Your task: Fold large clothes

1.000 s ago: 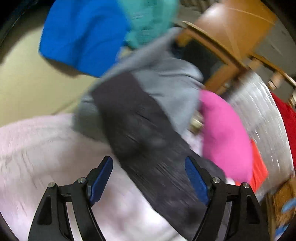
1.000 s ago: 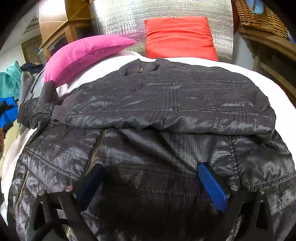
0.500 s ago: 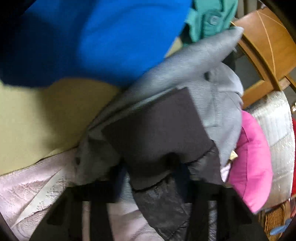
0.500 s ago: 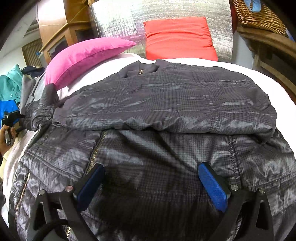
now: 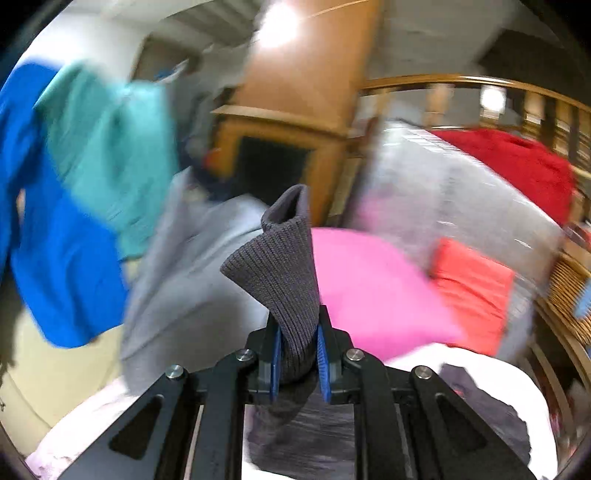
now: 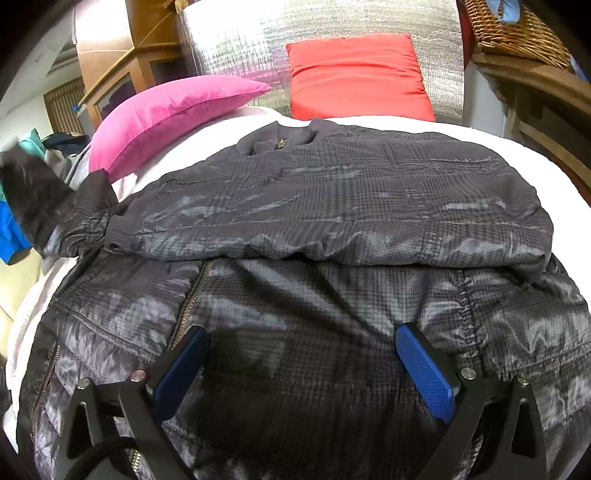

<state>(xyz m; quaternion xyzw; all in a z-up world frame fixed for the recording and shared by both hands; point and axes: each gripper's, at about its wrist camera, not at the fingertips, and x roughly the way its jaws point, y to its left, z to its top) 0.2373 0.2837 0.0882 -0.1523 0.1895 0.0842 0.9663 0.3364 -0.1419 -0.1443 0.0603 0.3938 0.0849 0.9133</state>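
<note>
A dark grey checked jacket [image 6: 332,206] lies spread on a white bed [image 6: 480,129], one sleeve folded across its chest. My right gripper [image 6: 303,365] is open and empty just above the jacket's lower front. My left gripper [image 5: 297,354] is shut on the ribbed knit cuff [image 5: 280,266] of the jacket's other sleeve and holds it up above the bed. That lifted sleeve shows blurred in the right wrist view [image 6: 40,199] at the bed's left edge.
A pink pillow [image 6: 173,110] and a red pillow [image 6: 354,74] lie at the bed's head against a silver quilted panel [image 6: 251,37]. A wicker basket [image 6: 517,29] stands at right. Blue [image 5: 55,258], teal [image 5: 110,155] and grey [image 5: 192,280] clothes hang at left.
My left gripper has closed on the sleeve cuff and lifted it, swinging toward the pillows. The right gripper has stayed still and open above the jacket.
</note>
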